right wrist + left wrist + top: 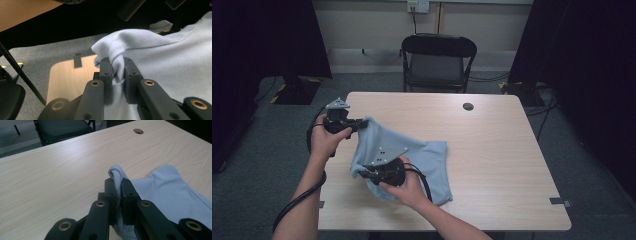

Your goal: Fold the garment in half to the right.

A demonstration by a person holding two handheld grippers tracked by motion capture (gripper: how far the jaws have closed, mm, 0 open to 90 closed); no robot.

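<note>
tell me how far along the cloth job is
Done: both grips are made. The left hand-held gripper and right hand-held gripper are each shut on a bunched edge of the blue cloth. In hand: that side is lifted. Left: the cloth looks rumpled, not yet flat or folded.

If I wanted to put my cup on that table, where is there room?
The table is bare on its right half, from the cloth to the right edge, and along the far side around the small round hole. The near-left part is crowded: the left claw and right claw both grip the cloth there.
</note>
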